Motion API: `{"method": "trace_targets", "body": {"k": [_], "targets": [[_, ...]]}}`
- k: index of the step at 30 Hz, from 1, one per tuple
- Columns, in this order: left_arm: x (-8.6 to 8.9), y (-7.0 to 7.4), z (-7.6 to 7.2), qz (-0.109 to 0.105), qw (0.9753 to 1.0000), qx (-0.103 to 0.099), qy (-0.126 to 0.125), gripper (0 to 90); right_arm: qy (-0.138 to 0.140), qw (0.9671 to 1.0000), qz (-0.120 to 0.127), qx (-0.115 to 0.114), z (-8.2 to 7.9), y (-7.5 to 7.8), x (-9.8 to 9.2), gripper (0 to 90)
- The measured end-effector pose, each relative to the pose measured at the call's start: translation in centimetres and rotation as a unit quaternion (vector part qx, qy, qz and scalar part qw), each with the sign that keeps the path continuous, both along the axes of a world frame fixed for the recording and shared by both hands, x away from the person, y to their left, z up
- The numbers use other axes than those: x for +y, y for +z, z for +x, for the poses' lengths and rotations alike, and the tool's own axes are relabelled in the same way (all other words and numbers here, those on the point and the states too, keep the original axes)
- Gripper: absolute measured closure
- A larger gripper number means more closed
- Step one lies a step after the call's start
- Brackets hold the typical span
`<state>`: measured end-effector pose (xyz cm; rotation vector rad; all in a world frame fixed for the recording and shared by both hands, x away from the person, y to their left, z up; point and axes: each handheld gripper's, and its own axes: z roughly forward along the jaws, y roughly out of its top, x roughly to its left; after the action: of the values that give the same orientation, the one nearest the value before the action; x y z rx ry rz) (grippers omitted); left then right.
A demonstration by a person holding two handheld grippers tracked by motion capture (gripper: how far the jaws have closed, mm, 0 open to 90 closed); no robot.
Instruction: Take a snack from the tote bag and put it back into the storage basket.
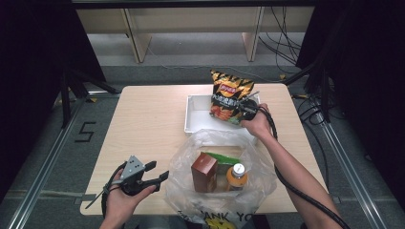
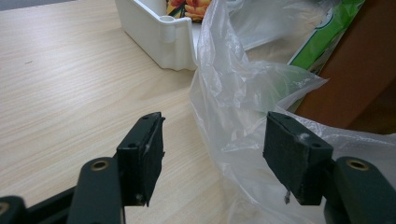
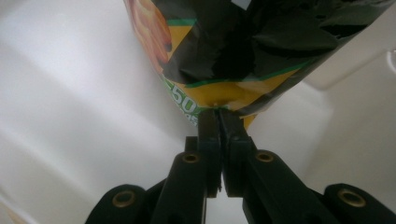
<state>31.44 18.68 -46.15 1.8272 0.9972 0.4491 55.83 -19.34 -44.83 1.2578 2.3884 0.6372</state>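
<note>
The right tongs are clamped on the bottom edge of the chip bag, which stands over the white tray at the far side of the surface. The left tongs sit apart, just left of the clear plastic bag at the near edge.

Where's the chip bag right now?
High view: the chip bag stands over the white tray at the table's far right, its edge pinched by the right gripper.
</note>
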Motion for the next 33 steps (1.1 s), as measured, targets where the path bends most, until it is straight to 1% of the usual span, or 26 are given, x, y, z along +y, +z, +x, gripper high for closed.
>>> {"method": "trace_targets", "body": {"k": [2, 3, 4, 5, 6, 7, 10, 11, 12, 13, 14, 15, 16, 17, 18, 19, 20, 21, 22, 26, 27, 28, 30, 31, 32, 33], "targets": [[0.0, 0.0, 0.0, 0.000, 1.0000, -0.001, 0.000, 37.3, 0.012, 0.9999, -0.009, -0.001, 0.0, 0.0, -0.2, 88.8], [0.1, 0.0, 0.0, 0.002, 1.0000, -0.003, -0.001, 37.3, 0.013, 0.9999, -0.004, 0.005, -0.1, -0.1, -0.1, 89.1], [0.1, 0.0, 0.0, 0.002, 1.0000, -0.003, -0.001, 37.3, 0.018, 0.9998, -0.010, 0.005, -0.1, -0.2, -0.1, 89.3], [0.1, 0.0, 0.0, 0.002, 1.0000, -0.003, -0.001, 37.3, 0.017, 0.9997, -0.008, 0.014, -0.2, -0.2, 0.0, 89.6], [0.0, 0.0, 0.0, 0.000, 1.0000, 0.001, 0.003, 37.3, 0.020, 0.9997, -0.003, 0.013, -0.3, -0.3, 0.0, 89.8], [0.0, -0.1, 0.1, -0.002, 1.0000, 0.000, -0.002, 37.3, 0.023, 0.9995, -0.006, 0.023, -0.3, -0.4, -0.1, 89.9], [0.0, 0.0, 0.1, 0.002, 1.0000, -0.004, -0.006, 37.3, 0.027, 0.9993, -0.006, 0.023, -0.3, -0.6, 0.1, 90.0], [0.0, 0.0, 0.1, 0.002, 1.0000, -0.004, -0.005, 37.2, 0.028, 0.9992, -0.009, 0.027, -0.3, -0.5, 0.1, 90.0], [0.0, 0.0, 0.1, 0.002, 1.0000, -0.004, -0.005, 37.3, 0.022, 0.9992, -0.005, 0.034, -0.4, -0.5, 0.2, 90.0], [0.0, 0.0, 0.1, 0.003, 1.0000, -0.004, -0.005, 37.2, 0.031, 0.9990, -0.013, 0.031, -0.2, -0.6, 0.1, 90.0], [0.0, -0.1, 0.0, -0.003, 1.0000, 0.000, -0.001, 37.3, 0.028, 0.9989, -0.007, 0.037, -0.3, -0.5, 0.3, 90.0], [0.0, -0.1, 0.0, -0.002, 1.0000, 0.000, -0.002, 37.3, 0.030, 0.9987, -0.011, 0.040, -0.2, -0.6, 0.3, 89.9], [0.0, 0.0, 0.0, 0.000, 1.0000, 0.000, -0.001, 37.3, 0.031, 0.9988, -0.014, 0.036, -0.1, -0.8, 0.3, 89.9], [0.0, 0.0, 0.0, 0.000, 1.0000, 0.000, -0.001, 37.3, 0.033, 0.9986, -0.016, 0.039, -0.1, -0.8, 0.3, 89.7], [0.0, 0.0, 0.0, 0.000, 1.0000, 0.000, 0.000, 37.3, 0.026, 0.9984, -0.012, 0.049, -0.2, -0.8, 0.4, 89.7], [0.0, 0.0, 0.0, 0.000, 1.0000, 0.000, 0.000, 37.3, 0.034, 0.9982, -0.021, 0.044, 0.1, -1.0, 0.3, 89.3], [0.0, 0.0, 0.0, 0.001, 1.0000, 0.000, 0.000, 37.2, 0.032, 0.9982, -0.022, 0.046, 0.1, -1.1, 0.3, 88.7], [0.0, 0.0, 0.0, 0.001, 1.0000, 0.000, -0.001, 37.3, 0.016, 0.9985, -0.004, 0.053, 0.1, -1.2, 0.7, 88.3], [0.0, 0.0, 0.0, 0.001, 1.0000, 0.000, 0.000, 37.2, 0.016, 0.9986, -0.003, 0.049, 0.1, -1.3, 0.7, 88.3], [0.0, 0.0, 0.0, 0.000, 1.0000, 0.000, 0.000, 37.3, 0.006, 0.9988, -0.004, 0.049, 0.3, -1.4, 0.6, 88.3], [0.0, 0.0, 0.0, 0.000, 1.0000, 0.000, 0.000, 37.3, 0.005, 0.9991, -0.005, 0.042, 0.4, -1.4, 0.5, 88.3], [0.1, -0.1, 0.0, 0.000, 1.0000, 0.000, 0.000, 37.2, -0.003, 0.9990, -0.003, 0.044, 0.3, -1.4, 0.5, 88.3], [0.1, -0.1, 0.0, 0.000, 1.0000, 0.000, 0.000, 37.2, -0.001, 0.9994, -0.002, 0.036, 0.5, -1.5, 0.4, 88.5], [0.1, -0.1, 0.0, 0.000, 1.0000, 0.000, 0.000, 37.3, 0.002, 0.9991, -0.017, 0.038, 0.5, -1.4, 0.1, 88.5], [0.0, 0.0, 0.0, 0.000, 1.0000, 0.000, 0.000, 37.3, 0.008, 0.9993, -0.022, 0.029, 0.7, -1.5, -0.1, 88.5], [0.0, 0.0, 0.0, 0.000, 1.0000, 0.000, 0.000, 37.3, 0.007, 0.9994, -0.019, 0.030, 0.7, -1.4, -0.2, 88.4]]}}
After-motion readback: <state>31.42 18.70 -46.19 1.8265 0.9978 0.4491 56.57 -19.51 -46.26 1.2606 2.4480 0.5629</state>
